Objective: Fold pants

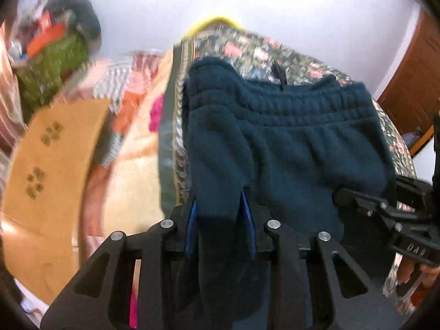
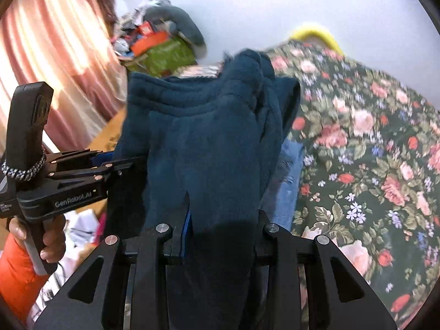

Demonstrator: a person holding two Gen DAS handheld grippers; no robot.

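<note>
Dark teal fleece pants hang lifted above the floral bedspread, elastic waistband at the top. My left gripper is shut on a fold of the pants' left side. My right gripper is shut on the pants too; fleece covers its right finger. Each gripper shows in the other's view: the right one at the pants' right edge, the left one at their left edge. A blue garment shows behind the pants.
The floral bedspread fills the right. A tan board and striped cloths lie left. A pile of clutter sits against the white wall, pink curtains at far left. A wooden door stands right.
</note>
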